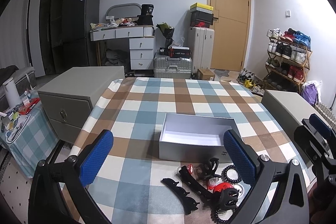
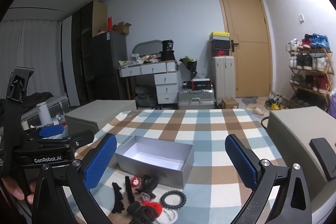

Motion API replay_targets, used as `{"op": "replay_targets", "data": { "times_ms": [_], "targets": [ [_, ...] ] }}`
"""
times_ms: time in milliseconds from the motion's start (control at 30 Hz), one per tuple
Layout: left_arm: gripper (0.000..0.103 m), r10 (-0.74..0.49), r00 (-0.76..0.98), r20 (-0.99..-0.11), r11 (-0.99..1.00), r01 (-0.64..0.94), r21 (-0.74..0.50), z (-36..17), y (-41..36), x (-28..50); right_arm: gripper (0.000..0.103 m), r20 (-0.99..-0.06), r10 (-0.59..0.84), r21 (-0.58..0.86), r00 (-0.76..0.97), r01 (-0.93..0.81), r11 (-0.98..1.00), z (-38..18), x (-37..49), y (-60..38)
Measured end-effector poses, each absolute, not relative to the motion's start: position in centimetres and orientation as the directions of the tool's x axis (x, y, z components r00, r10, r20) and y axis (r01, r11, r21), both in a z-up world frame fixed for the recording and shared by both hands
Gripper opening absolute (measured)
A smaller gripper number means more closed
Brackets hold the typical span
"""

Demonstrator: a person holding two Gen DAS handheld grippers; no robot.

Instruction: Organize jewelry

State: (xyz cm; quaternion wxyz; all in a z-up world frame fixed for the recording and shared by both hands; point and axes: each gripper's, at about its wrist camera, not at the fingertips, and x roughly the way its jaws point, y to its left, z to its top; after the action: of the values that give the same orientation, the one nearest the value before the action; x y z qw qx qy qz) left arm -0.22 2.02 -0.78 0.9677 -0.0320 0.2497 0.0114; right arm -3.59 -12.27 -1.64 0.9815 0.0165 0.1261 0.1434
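Note:
An open, empty grey box [image 1: 195, 138] with a white inside sits on the checked tablecloth [image 1: 147, 98]; it also shows in the right wrist view [image 2: 155, 159]. In front of it lies a pile of hair accessories: black claw clips [image 1: 206, 167], a long black clip [image 1: 180, 194], a dark spiral hair tie [image 1: 231, 173] and red round pieces [image 1: 222, 187]. The same pile shows in the right wrist view [image 2: 145, 198], with the spiral tie [image 2: 173, 198]. My left gripper [image 1: 168, 161] is open and empty above the pile. My right gripper [image 2: 171, 163] is open and empty, just behind the pile.
Grey cabinets stand at the table's left [image 1: 69, 98] and right [image 1: 289, 106]. A black phone [image 2: 323, 156] lies on the right cabinet. The right gripper [image 1: 315, 140] shows at the left view's right edge. A cluttered side table [image 1: 19, 119] stands far left.

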Motion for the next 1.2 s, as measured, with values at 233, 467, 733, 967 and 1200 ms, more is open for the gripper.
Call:
{"op": "replay_targets", "data": {
  "times_ms": [233, 467, 733, 967, 1200],
  "targets": [
    [0.102, 0.004, 0.876, -0.483, 0.997, -0.039, -0.061, -0.8, 2.2, -0.2, 0.103, -0.243, 0.283, 0.062, 0.928, -0.277, 0.959, -1.7, -3.6, -12.2],
    [0.102, 0.009, 0.878, -0.479, 0.997, -0.045, -0.063, -0.9, 2.1, -0.2, 0.103, -0.25, 0.289, 0.06, 0.924, -0.283, 0.957, -1.8, -3.6, -12.1],
    [0.102, 0.014, 0.877, -0.481, 0.997, -0.05, -0.061, -1.0, 2.0, -0.4, 0.103, -0.253, 0.292, 0.056, 0.923, -0.287, 0.956, -1.8, -3.7, -11.9],
    [0.102, 0.017, 0.875, -0.483, 0.996, -0.058, -0.07, -1.2, 2.5, -0.4, 0.103, -0.259, 0.3, 0.051, 0.918, -0.297, 0.954, -1.7, -3.5, -11.7],
    [0.102, 0.007, 0.871, -0.492, 0.996, -0.051, -0.075, -1.4, 3.0, -0.2, 0.103, -0.279, 0.328, 0.068, 0.902, -0.323, 0.944, -2.0, -2.9, -11.6]
  ]
}}
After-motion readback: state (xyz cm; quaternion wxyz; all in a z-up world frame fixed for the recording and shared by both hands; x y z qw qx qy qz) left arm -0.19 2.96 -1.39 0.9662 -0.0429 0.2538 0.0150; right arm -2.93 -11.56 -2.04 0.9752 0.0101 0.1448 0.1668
